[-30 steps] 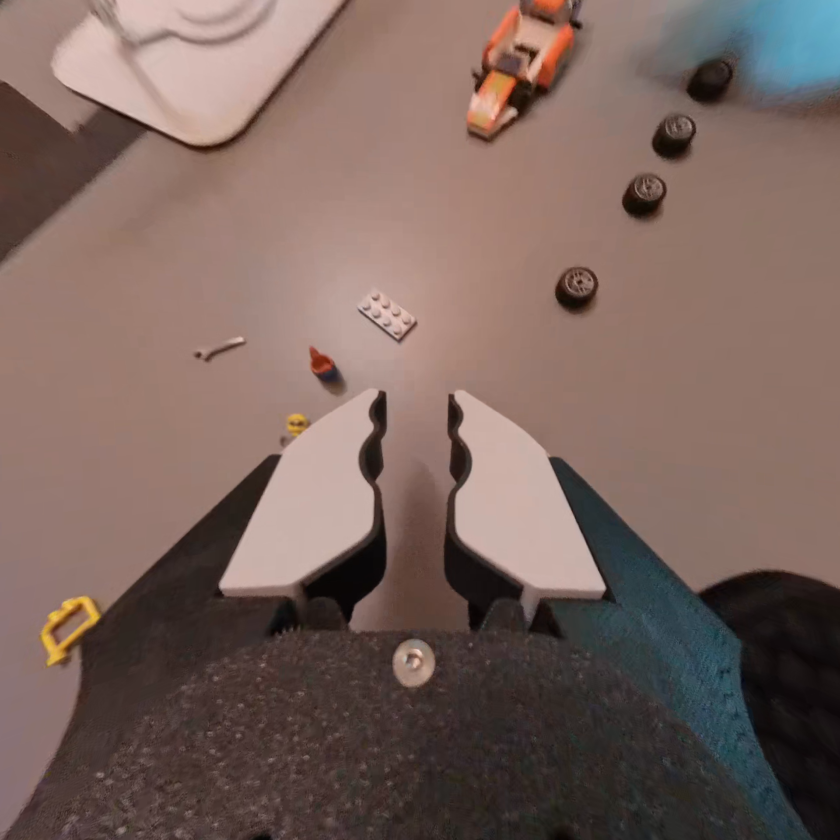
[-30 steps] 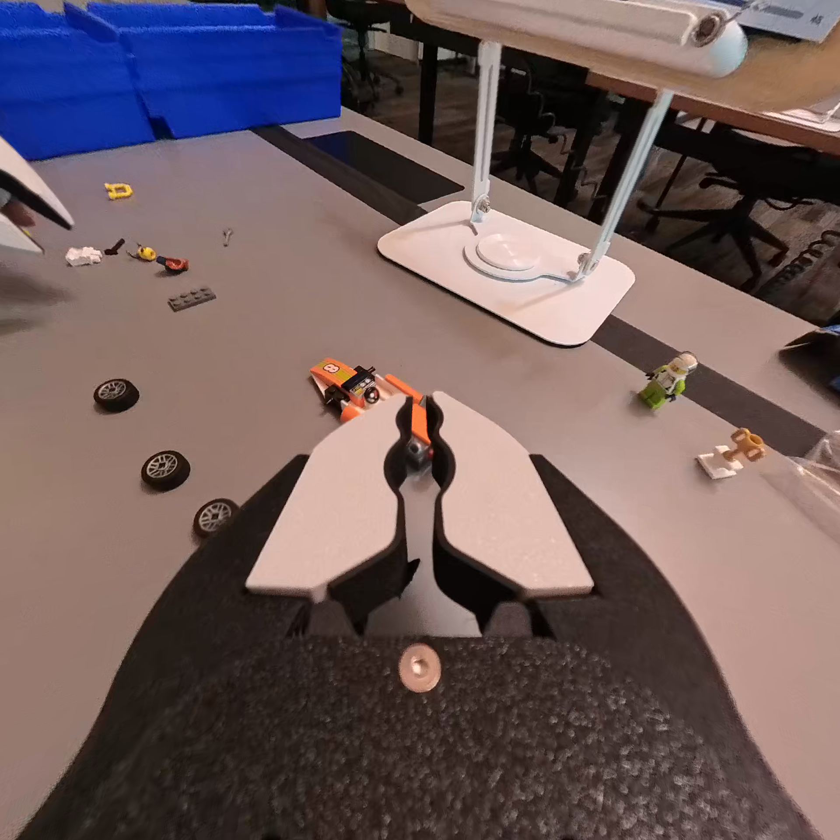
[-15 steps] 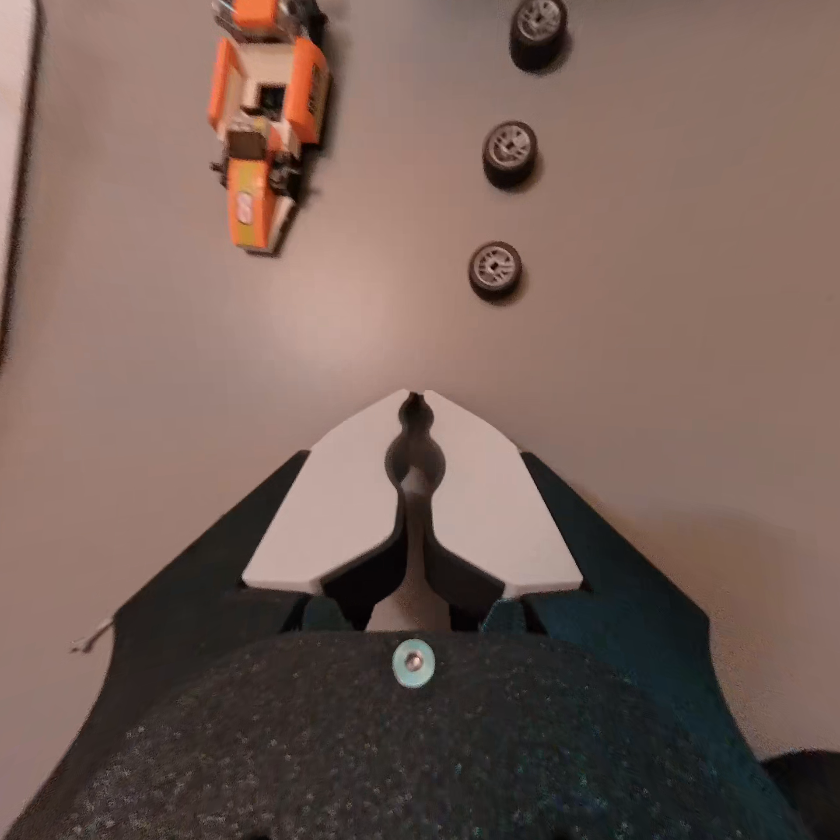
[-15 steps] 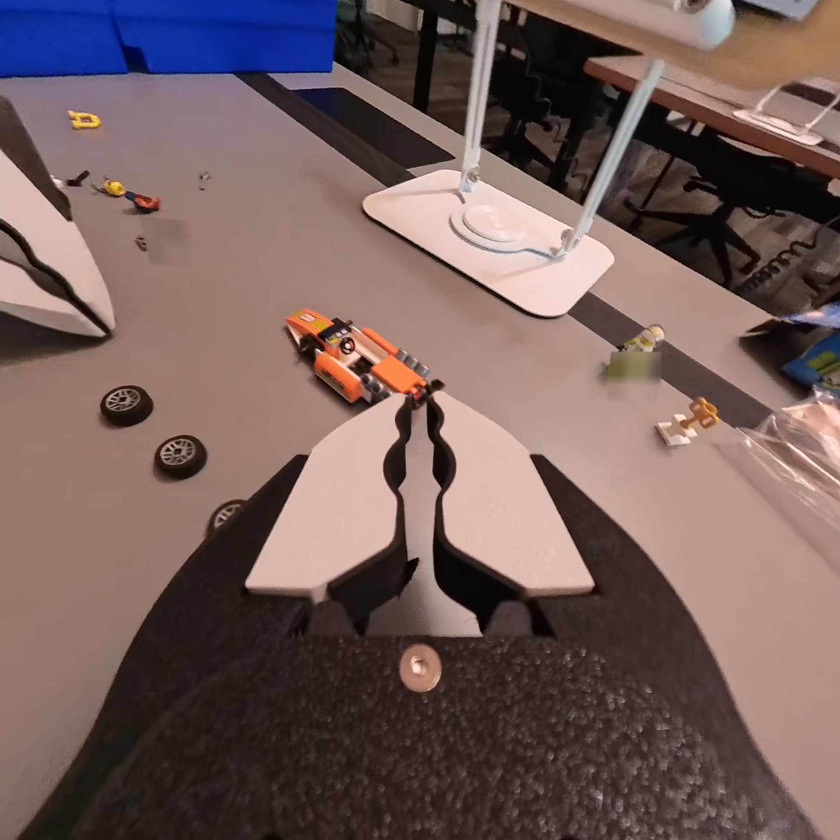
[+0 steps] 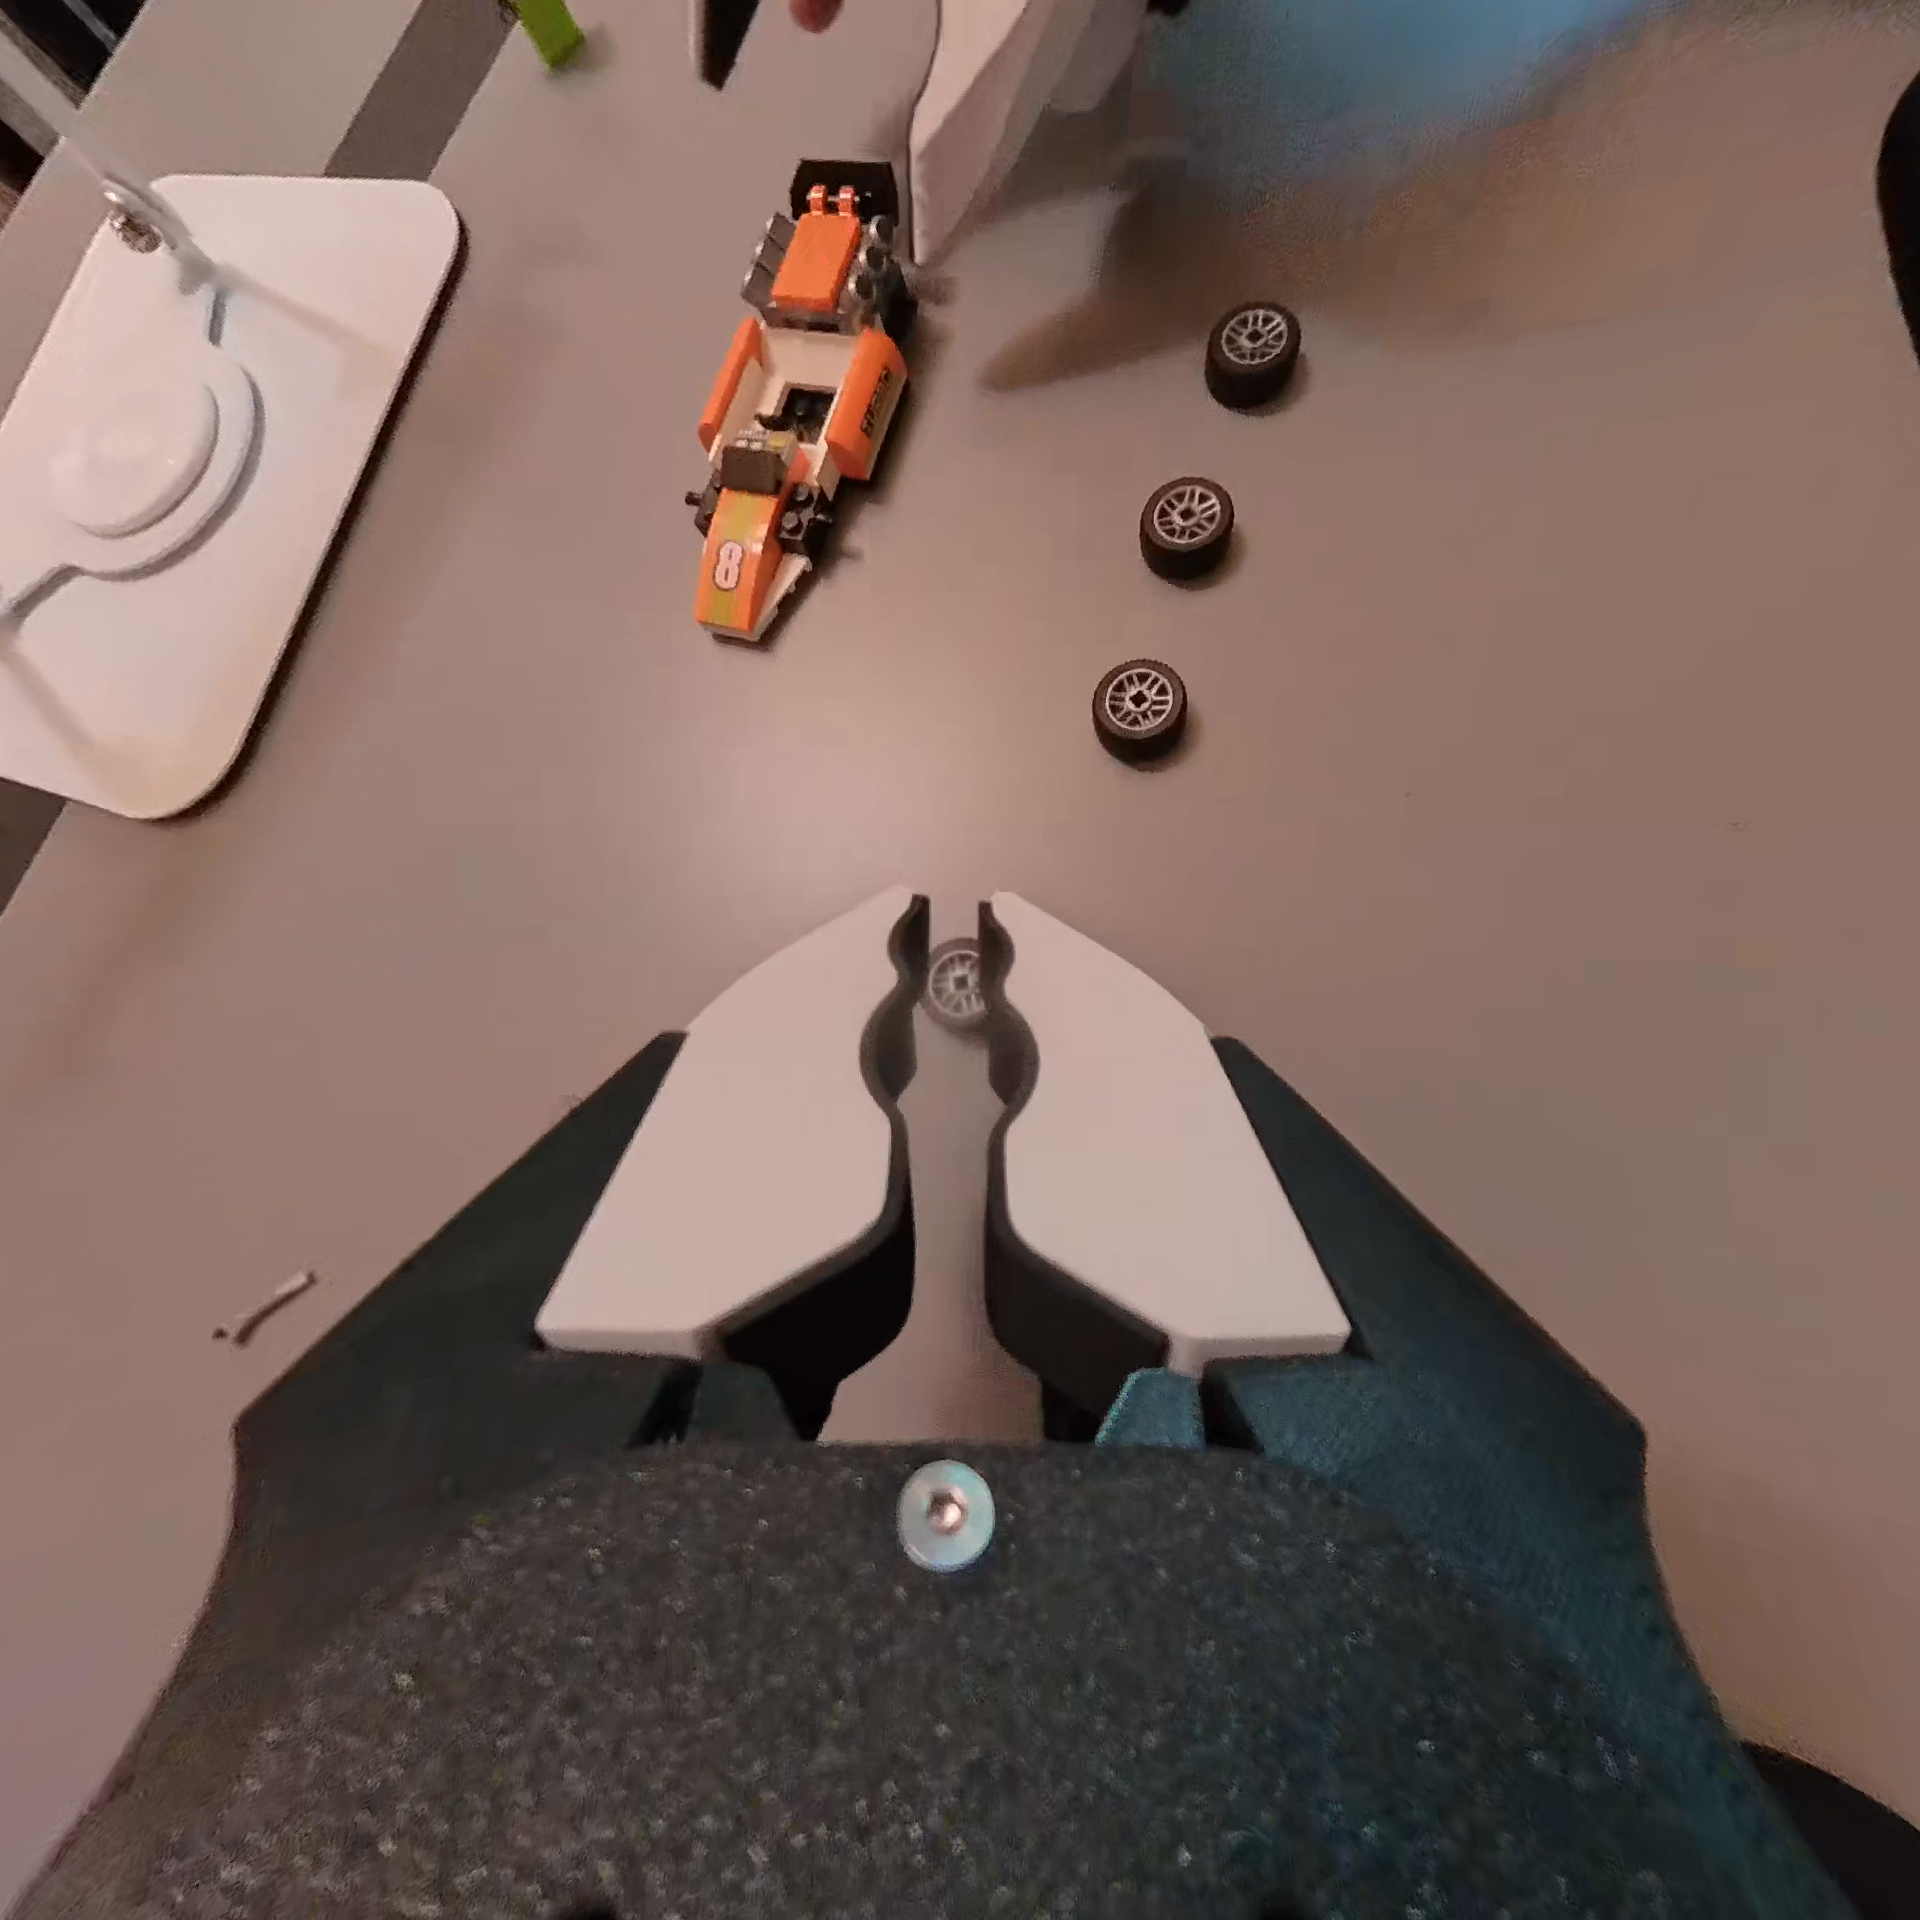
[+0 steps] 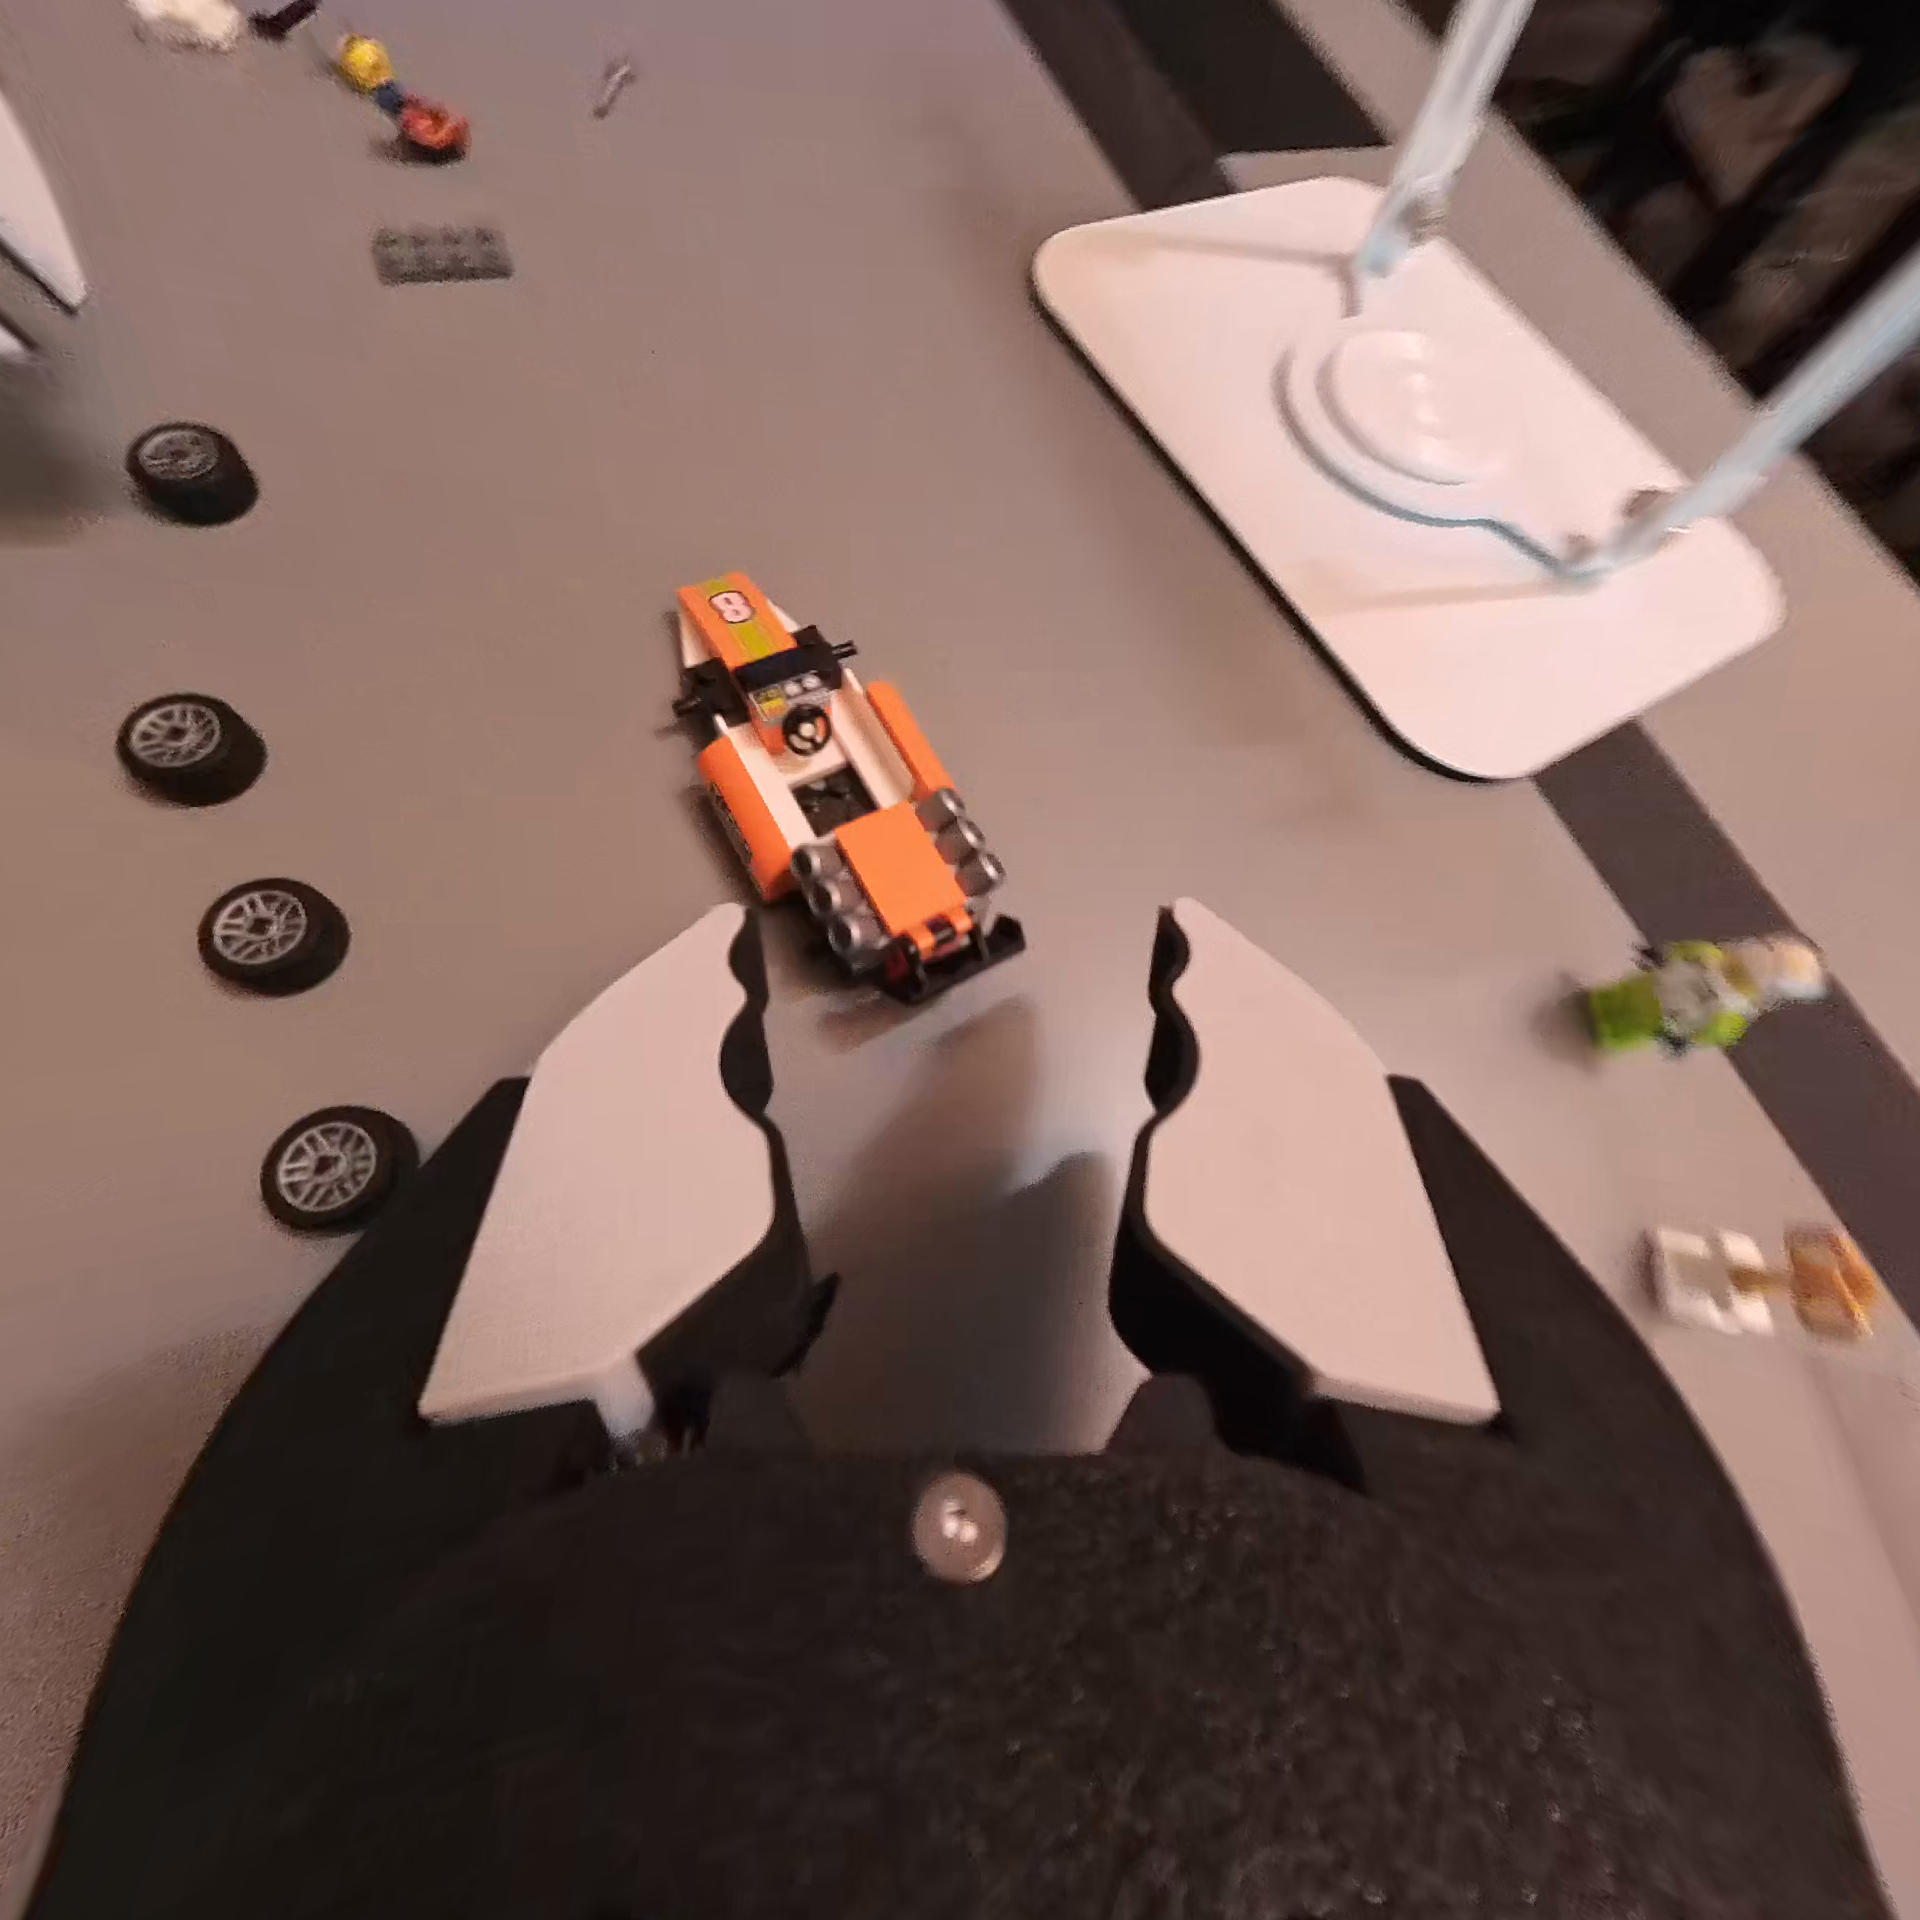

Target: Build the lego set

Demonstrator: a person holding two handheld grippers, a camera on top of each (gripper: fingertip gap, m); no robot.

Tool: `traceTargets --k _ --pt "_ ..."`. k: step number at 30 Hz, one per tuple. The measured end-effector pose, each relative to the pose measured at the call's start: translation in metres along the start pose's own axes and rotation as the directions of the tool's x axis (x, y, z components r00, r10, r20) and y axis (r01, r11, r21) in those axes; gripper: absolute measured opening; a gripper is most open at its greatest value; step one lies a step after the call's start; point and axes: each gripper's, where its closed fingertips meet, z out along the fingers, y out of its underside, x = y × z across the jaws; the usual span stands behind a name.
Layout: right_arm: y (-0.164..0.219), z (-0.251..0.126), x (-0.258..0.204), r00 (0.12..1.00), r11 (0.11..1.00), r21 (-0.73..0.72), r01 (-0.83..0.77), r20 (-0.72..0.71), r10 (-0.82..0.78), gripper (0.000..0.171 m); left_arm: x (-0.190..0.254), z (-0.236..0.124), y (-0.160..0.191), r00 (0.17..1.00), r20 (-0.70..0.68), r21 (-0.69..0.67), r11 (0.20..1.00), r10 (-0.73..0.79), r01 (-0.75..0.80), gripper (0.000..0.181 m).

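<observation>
The orange lego car [image 6: 831, 790] is parked on the grey table [image 6: 727, 416] just ahead of the right gripper [image 6: 951, 925], tail end nearest the tips and nothing touching it. Those jaws are spread wide and empty. The car's long axis runs away from the gripper, nose pointing off to the far left, toward a grey plate [image 6: 442, 255].

Over on the left gripper [image 5: 951, 914], a small wheel [image 5: 958, 985] is seen between the nearly closed jaws; whether it's actually pinched can't be told. Three more wheels [image 5: 1184, 525] are lined up ahead, right of the car.
</observation>
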Motion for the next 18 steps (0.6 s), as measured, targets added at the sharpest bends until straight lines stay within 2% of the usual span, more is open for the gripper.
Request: traceTargets --k 3,5,6,10,14,15,18 --pt "0.005 0.018 -0.007 0.989 0.991 -0.131 0.028 0.147 -0.008 0.071 0.002 0.000 0.006 0.999 -0.007 0.015 0.999 -0.033 0.033 0.011" --pt "0.013 0.026 -0.015 0.979 0.975 -0.218 0.049 0.205 -0.004 0.062 0.002 0.002 0.009 0.999 -0.020 0.019 0.999 -0.049 0.049 0.014" --pt "0.012 0.027 -0.018 0.978 0.973 -0.227 0.042 0.210 0.007 0.051 0.003 0.003 0.012 0.998 -0.032 0.016 0.998 -0.056 0.056 0.017" --pt "-0.006 0.011 -0.037 0.990 0.987 -0.153 0.040 0.139 -0.019 0.044 0.004 0.009 0.023 0.997 -0.061 0.009 0.999 -0.053 0.053 0.028" --pt "-0.018 -0.013 -0.059 1.000 0.996 -0.090 -0.014 0.008 0.015 0.044 0.011 0.024 0.026 0.983 -0.167 0.001 0.997 -0.072 0.074 0.039" --pt "-0.020 -0.016 -0.064 0.999 0.996 -0.077 -0.042 -0.006 0.042 0.044 0.009 0.028 0.024 0.985 -0.163 -0.003 0.998 -0.057 0.057 0.036" --pt "-0.024 -0.017 -0.070 0.992 0.992 -0.040 -0.119 -0.055 0.117 0.044 0.007 0.033 0.021 0.986 -0.165 -0.060 0.998 0.005 -0.015 0.005"
